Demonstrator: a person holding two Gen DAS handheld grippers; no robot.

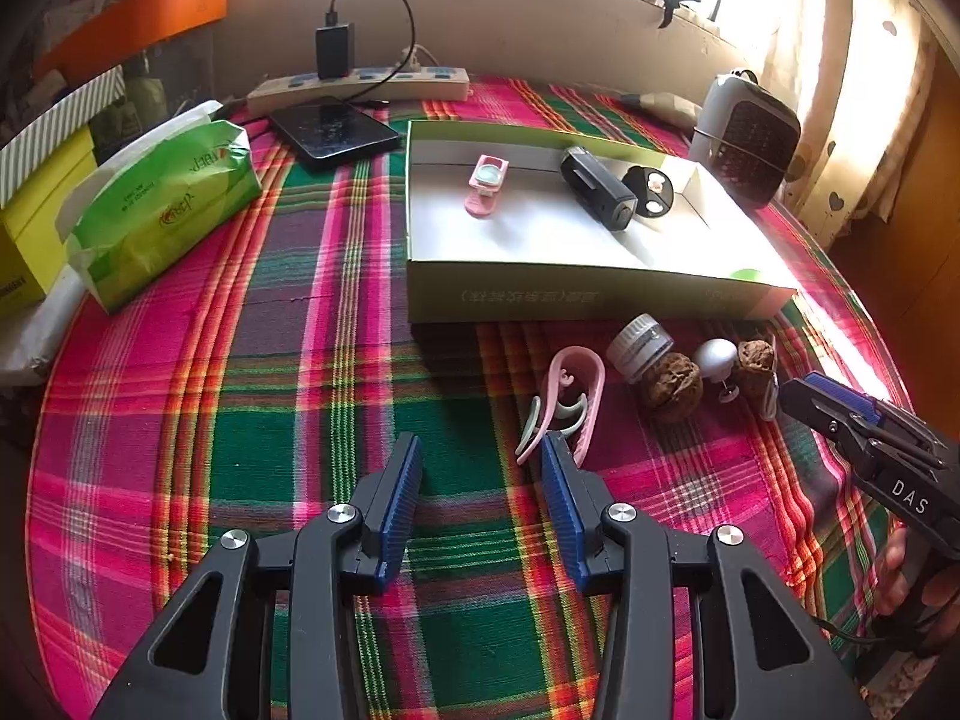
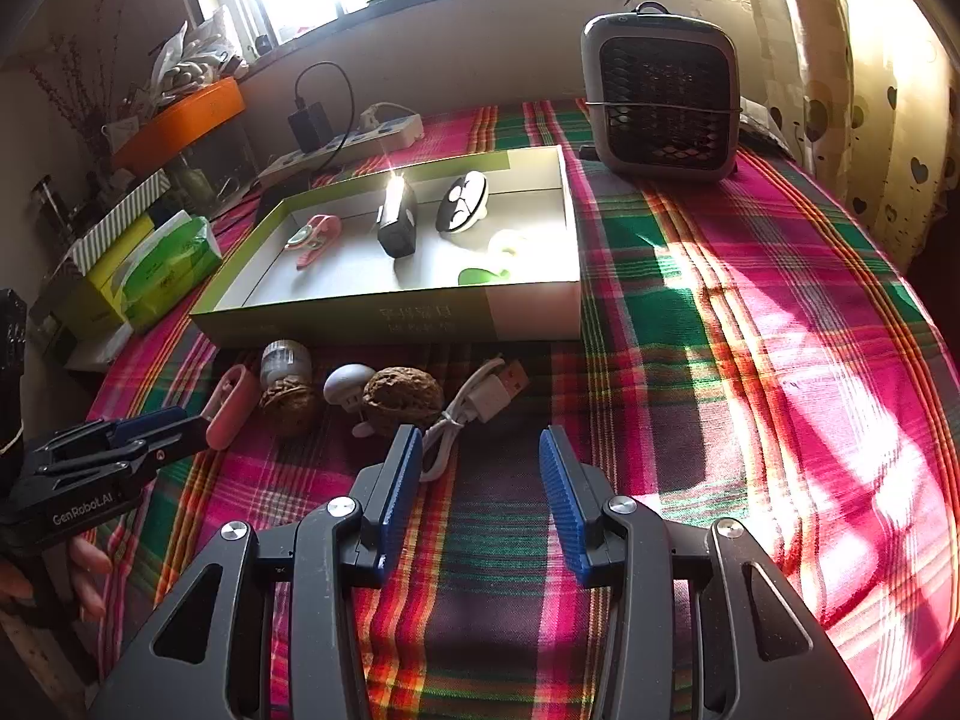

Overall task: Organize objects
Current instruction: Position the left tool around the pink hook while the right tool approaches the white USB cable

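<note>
An open white cardboard box (image 1: 540, 291) on the plaid cloth holds a pink clip (image 1: 486, 183), a black device (image 1: 597, 189) and a round black-and-white item (image 1: 648, 189). In front of the box lie a pink hook-shaped clip (image 1: 570, 396), a small jar (image 1: 639, 348), two walnuts (image 1: 672, 387) (image 1: 756, 363) and a white mushroom-shaped piece (image 1: 717, 360). My left gripper (image 1: 480, 462) is open and empty, its right fingertip beside the pink clip. My right gripper (image 2: 480, 450) is open and empty, with a white USB cable (image 2: 480, 402) just past its left finger.
A green tissue pack (image 1: 162, 204), a yellow box (image 1: 30, 222), a dark phone (image 1: 333, 132) and a power strip (image 1: 360, 87) with a charger line the back left. A small fan heater (image 2: 666, 96) stands at the back right. Sunlit cloth (image 2: 780, 330) stretches right of the box.
</note>
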